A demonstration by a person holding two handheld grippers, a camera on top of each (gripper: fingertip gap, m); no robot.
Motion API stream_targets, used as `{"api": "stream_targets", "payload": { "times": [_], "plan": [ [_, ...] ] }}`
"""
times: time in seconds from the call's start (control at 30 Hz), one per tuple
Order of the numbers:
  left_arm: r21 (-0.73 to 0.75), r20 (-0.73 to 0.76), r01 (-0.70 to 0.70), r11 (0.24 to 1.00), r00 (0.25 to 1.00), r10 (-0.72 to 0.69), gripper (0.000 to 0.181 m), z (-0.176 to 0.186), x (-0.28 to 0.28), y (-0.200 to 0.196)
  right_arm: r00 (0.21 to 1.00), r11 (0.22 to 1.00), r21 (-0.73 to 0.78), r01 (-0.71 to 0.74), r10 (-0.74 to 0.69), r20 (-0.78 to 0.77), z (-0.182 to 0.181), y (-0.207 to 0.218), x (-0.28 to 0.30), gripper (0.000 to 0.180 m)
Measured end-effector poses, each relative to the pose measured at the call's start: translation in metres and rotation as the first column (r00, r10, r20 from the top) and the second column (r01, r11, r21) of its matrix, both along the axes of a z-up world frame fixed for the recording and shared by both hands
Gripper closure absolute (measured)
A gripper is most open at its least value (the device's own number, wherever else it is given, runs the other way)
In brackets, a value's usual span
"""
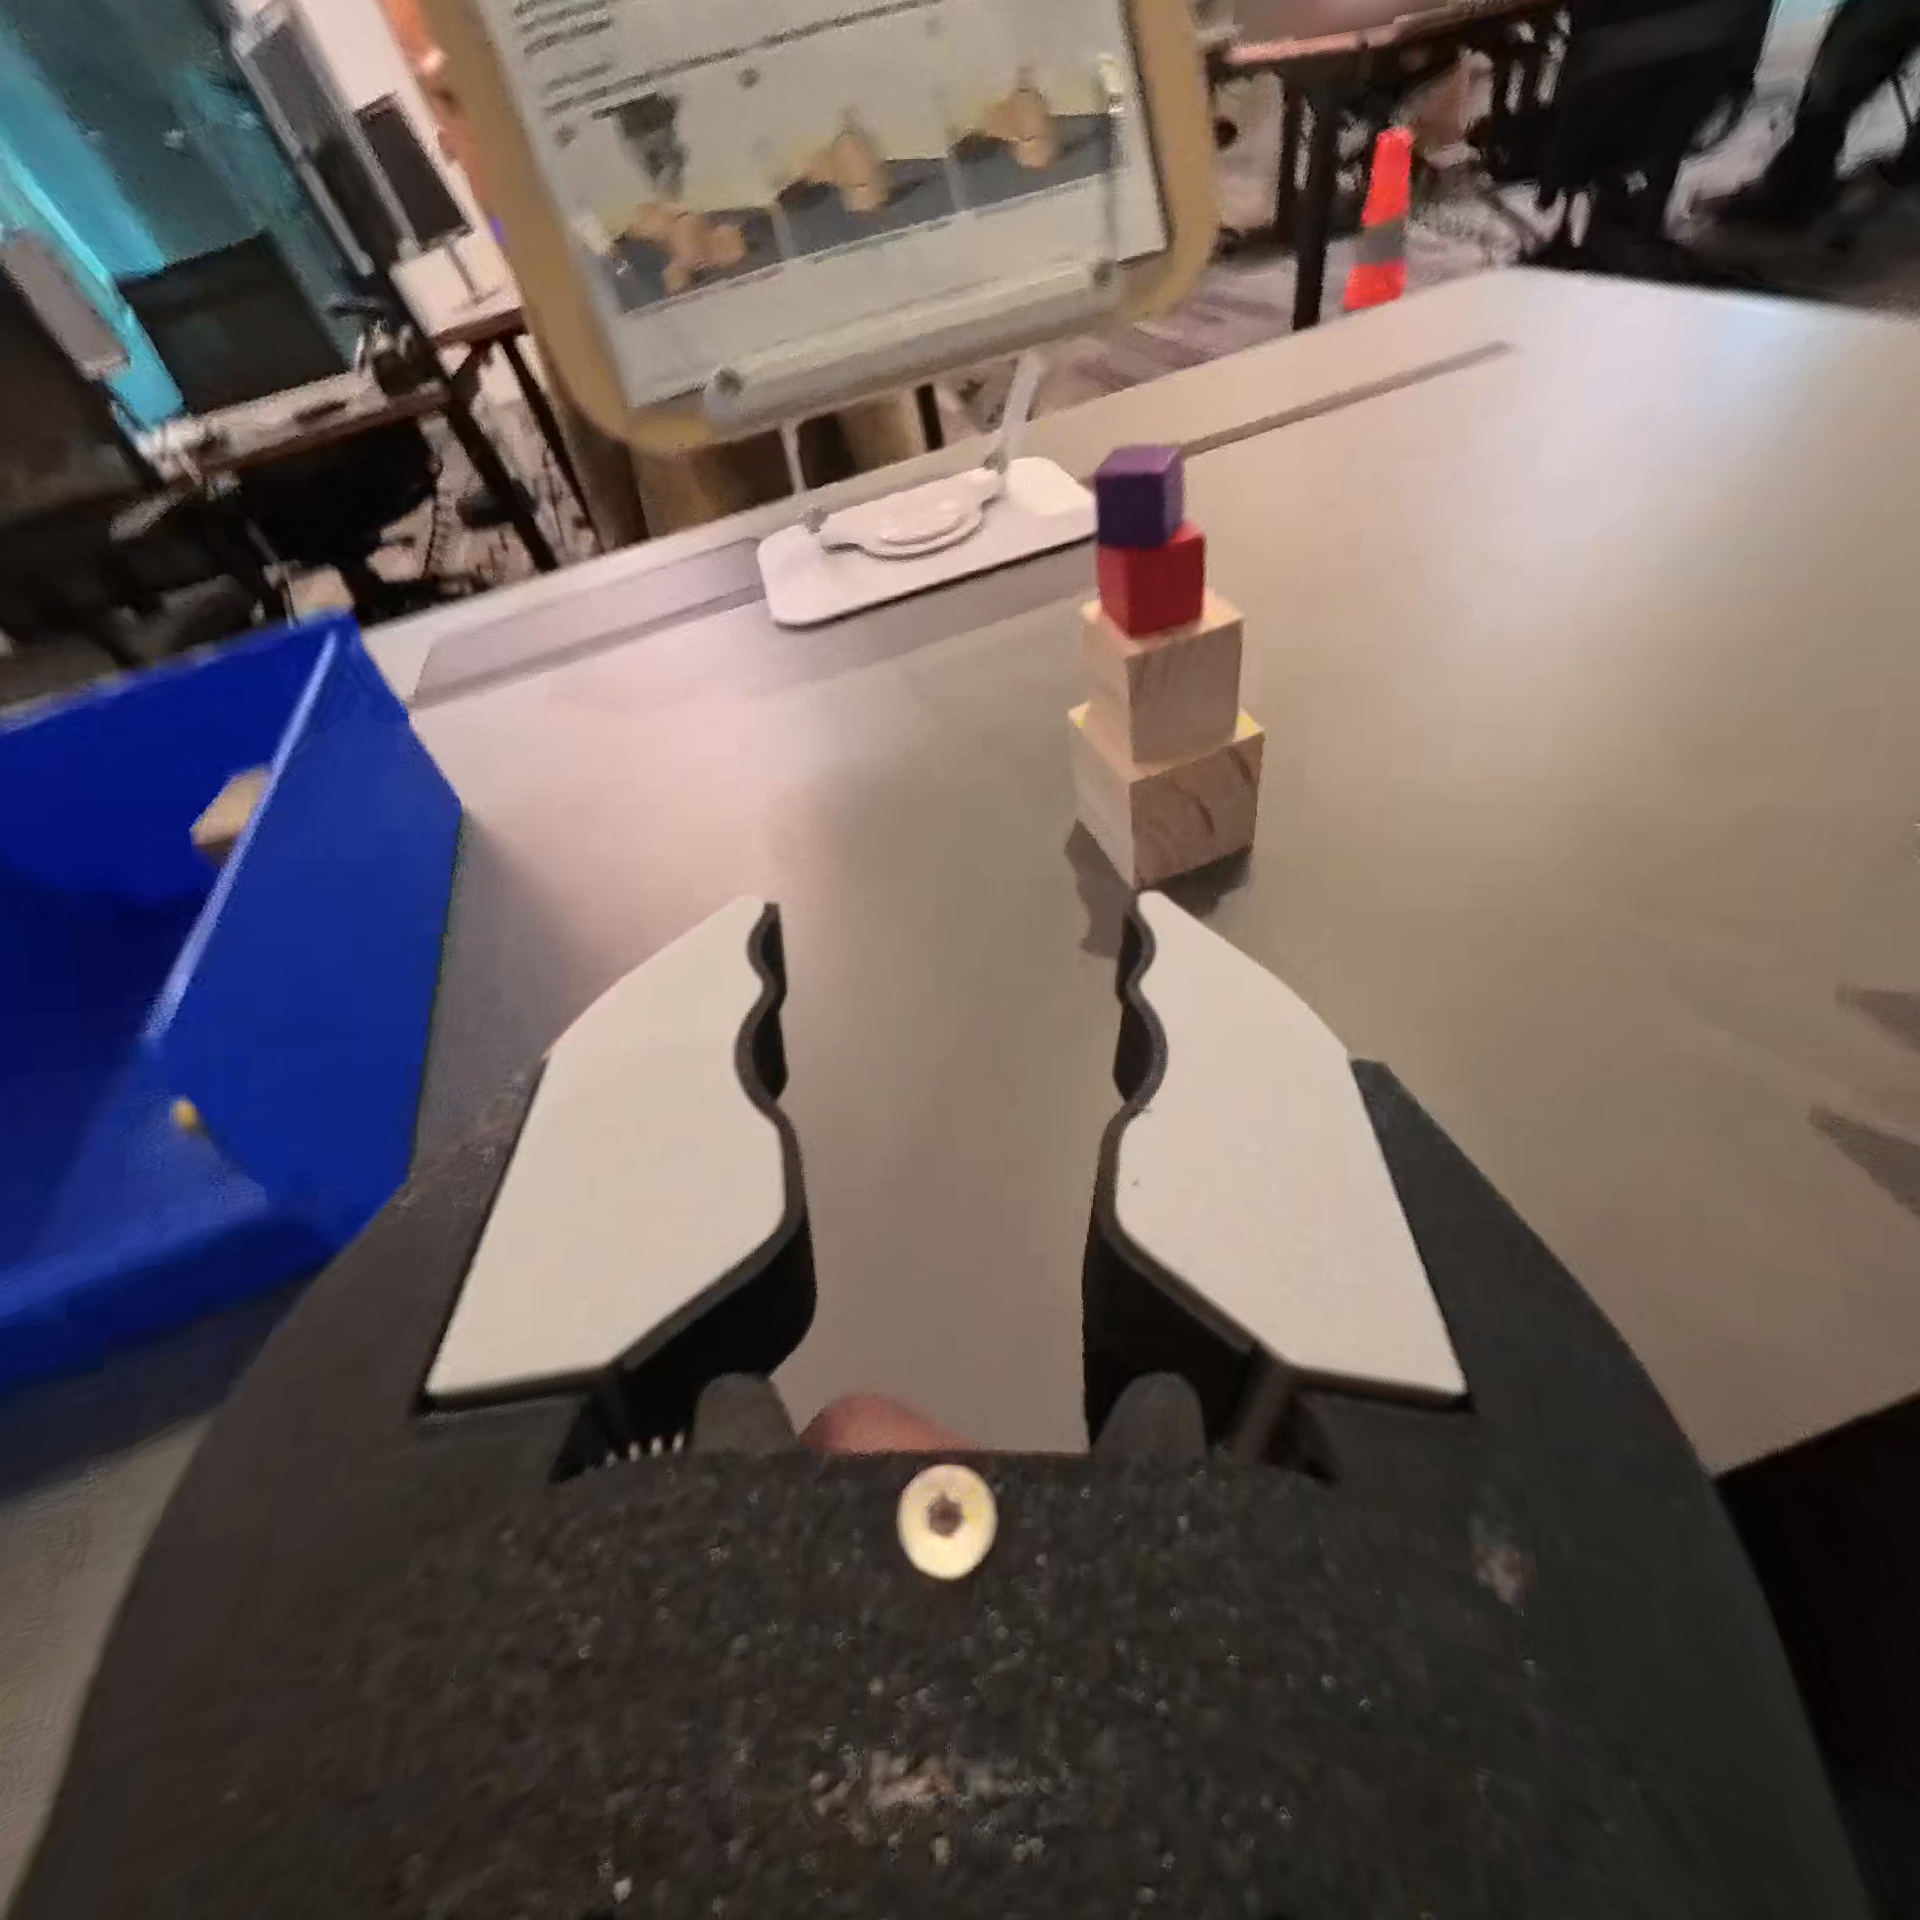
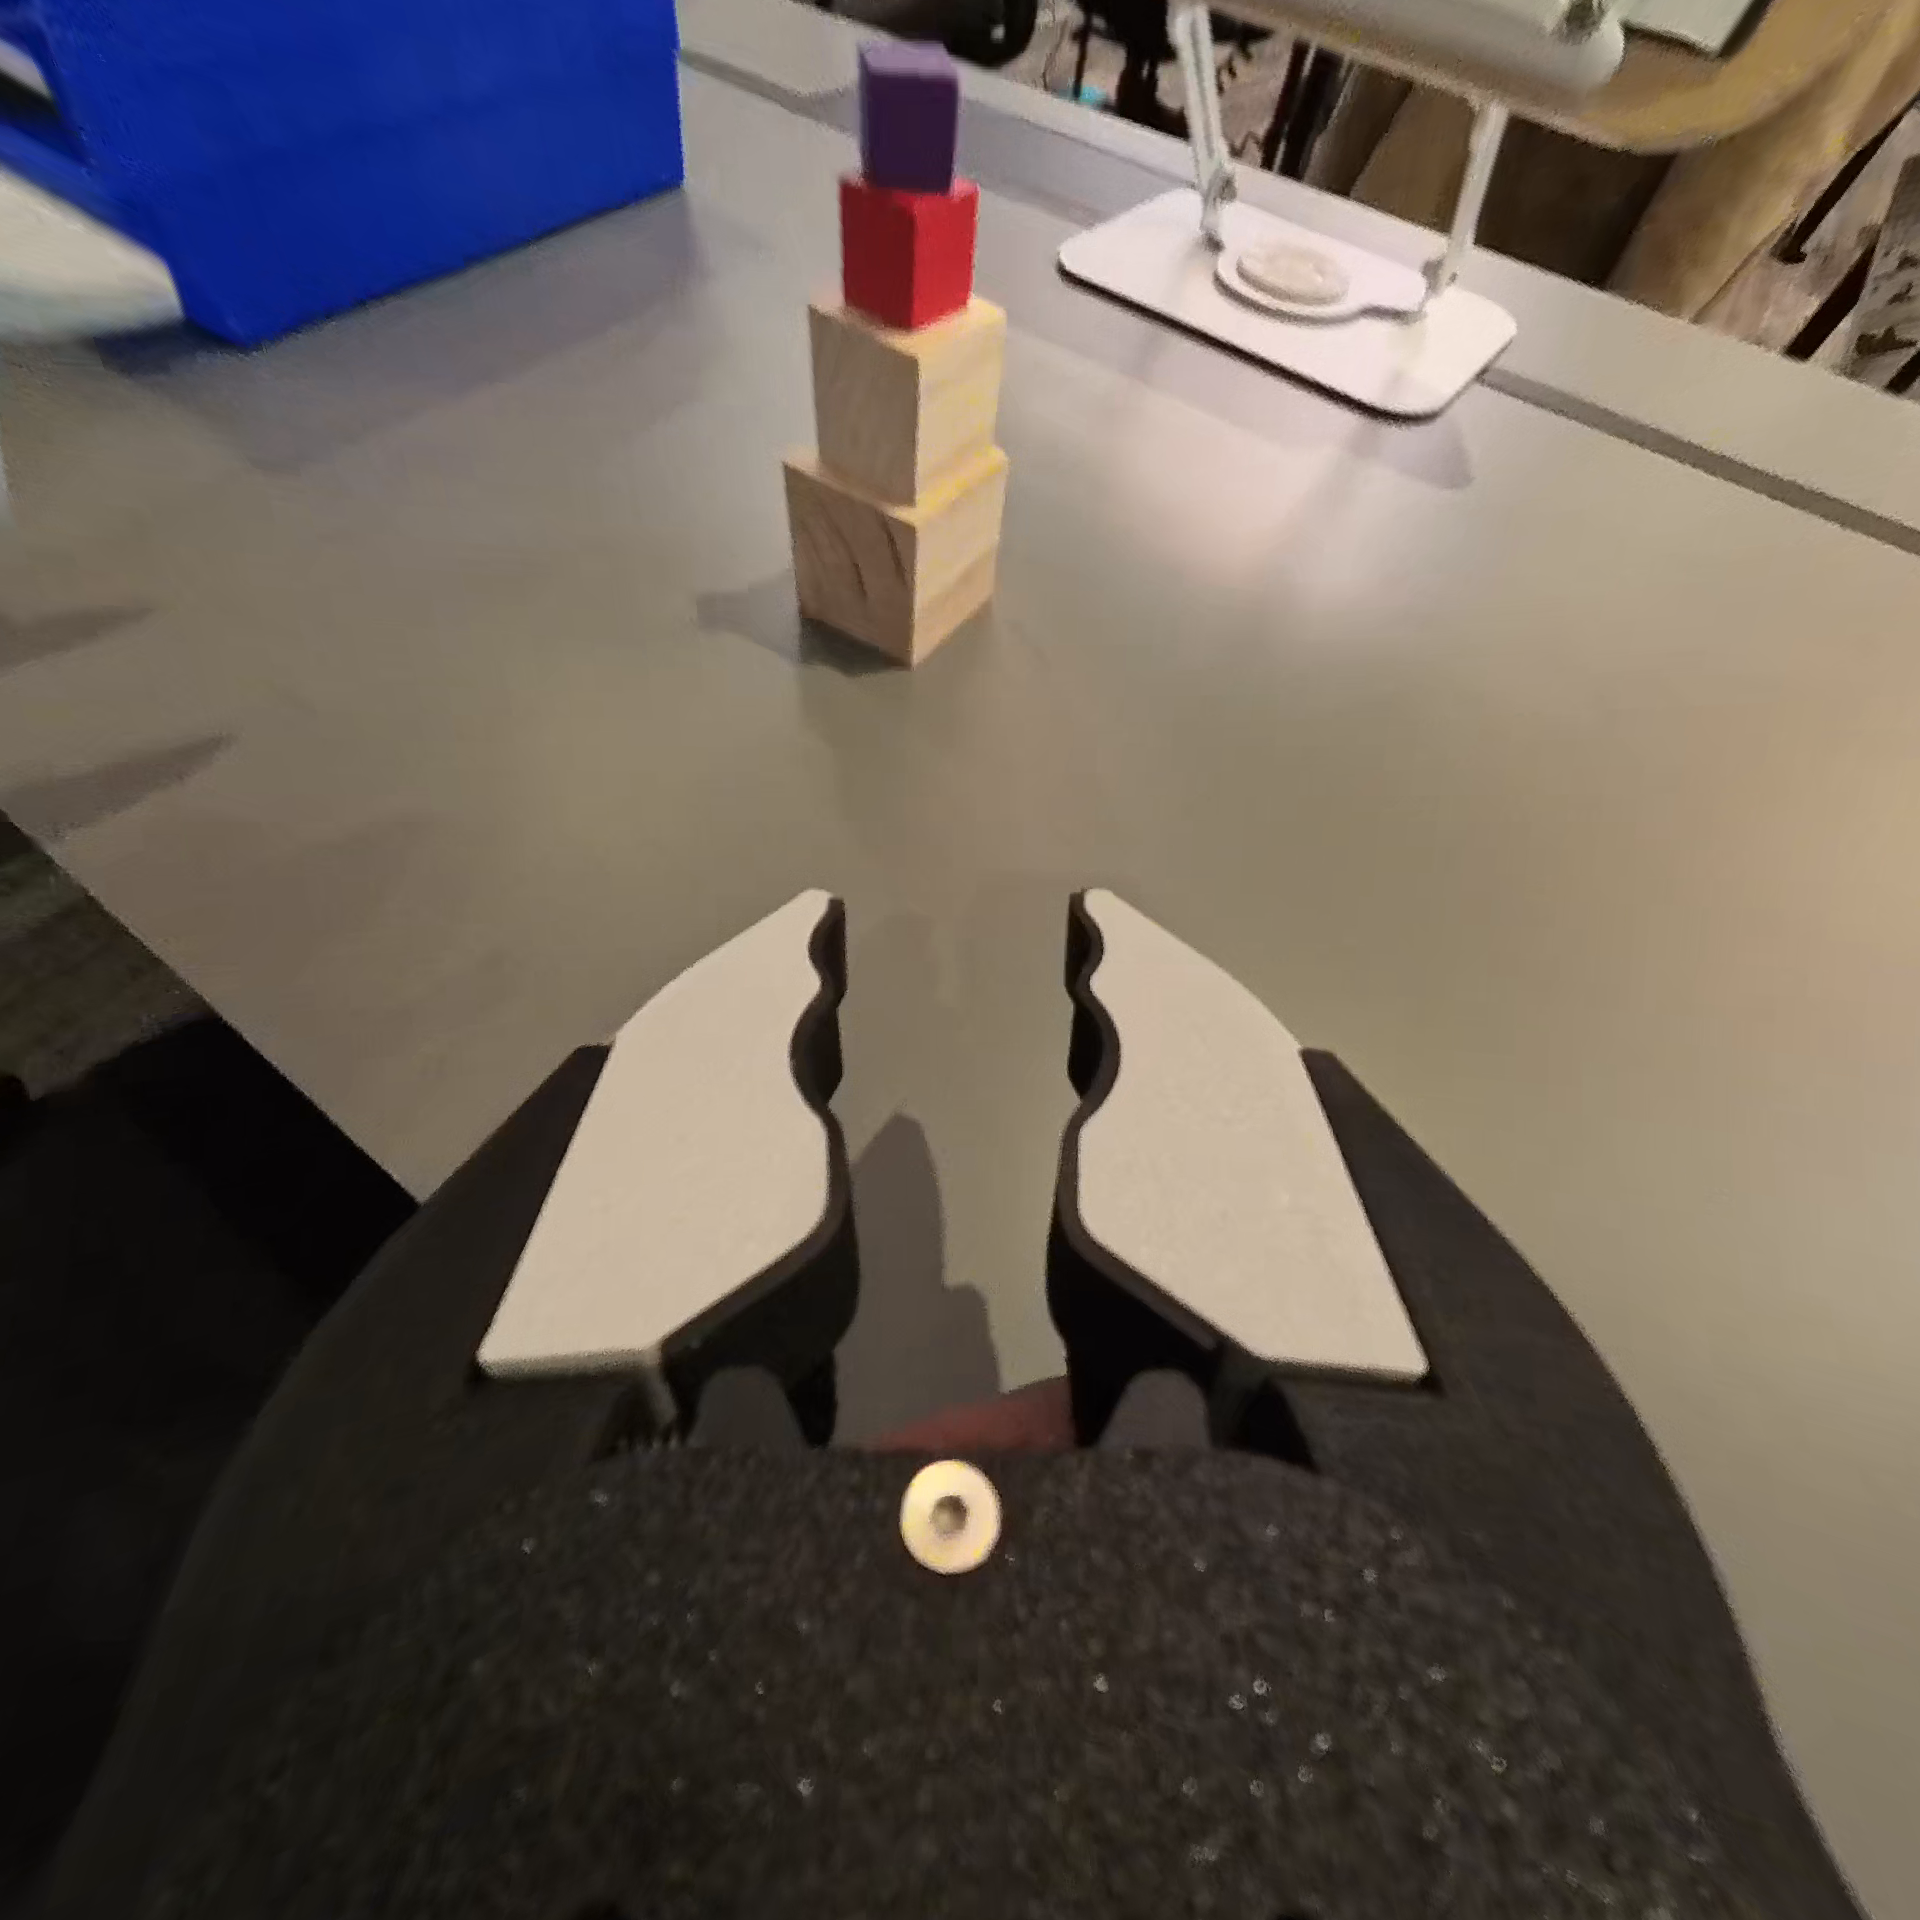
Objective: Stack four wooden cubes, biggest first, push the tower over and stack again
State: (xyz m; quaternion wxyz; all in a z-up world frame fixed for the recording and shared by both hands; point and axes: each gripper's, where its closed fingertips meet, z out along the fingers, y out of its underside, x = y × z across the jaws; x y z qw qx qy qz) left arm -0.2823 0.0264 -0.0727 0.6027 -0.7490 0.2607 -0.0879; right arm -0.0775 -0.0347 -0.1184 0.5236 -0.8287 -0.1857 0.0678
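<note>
Room: grey table (image 2: 1351,831) in a busy workshop, with other desks and an orange cone (image 1: 1380,223) behind.
Tower: we see four cubes stacked and standing near the middle of the table: big plain wood cube (image 2: 894,551) at the bottom, smaller plain wood cube (image 2: 909,390) on it, then the red cube (image 2: 907,249), then the purple cube (image 2: 906,116) on top.
Alignment: each cube sits twisted a little against the one below; none overhangs badly.
Left gripper (image 1: 951,914): our jaws stand wide and hold nothing, low over the table, near the tower's base but apart from it.
Right gripper (image 2: 956,904): our jaws are apart and empty, well back from the tower.
Nearby: blue bin (image 1: 260,935) on the left, white stand (image 2: 1299,301) with a board beyond the tower.
Stage: we judge the stack finished and the push due next.
Risk: a hard shove could send the small top cubes rolling off the table edge, into the bin or against the stand.
Risk: a low push on the bottom cube may slide the whole tower instead of tipping it.
</note>
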Motion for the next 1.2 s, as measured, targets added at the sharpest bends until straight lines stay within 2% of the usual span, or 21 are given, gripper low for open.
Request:
{"api": "stream_targets", "payload": {
  "times": [0.13,0.23,0.57,0.93,1.2],
  "plan": [
    [0.032,0.051,-0.090,0.995,0.995,0.089,0.124,-0.010,-0.024,-0.006,0.999,0.998,0.055,0.030,-0.028,-0.041,0.003,0.002,-0.015,0.141],
    [0.028,0.138,-0.057,0.998,0.989,0.053,0.132,-0.007,-0.020,-0.015,0.999,0.997,0.073,0.034,-0.032,-0.033,-0.006,-0.007,-0.022,0.141],
    [0.027,0.098,-0.037,0.999,0.995,0.034,0.134,-0.016,-0.008,-0.017,0.999,0.995,0.099,0.009,-0.005,-0.038,-0.012,-0.020,-0.023,0.150],
    [-0.060,0.106,-0.006,0.998,0.994,0.013,0.134,-0.031,-0.002,-0.009,0.999,0.995,0.101,-0.017,0.014,0.036,-0.015,-0.025,-0.028,0.151],
    [-0.059,0.078,-0.009,0.998,0.997,0.014,0.134,-0.036,0.000,-0.008,0.998,0.995,0.094,-0.032,0.027,0.051,-0.018,-0.025,-0.029,0.153]
  ]
}}
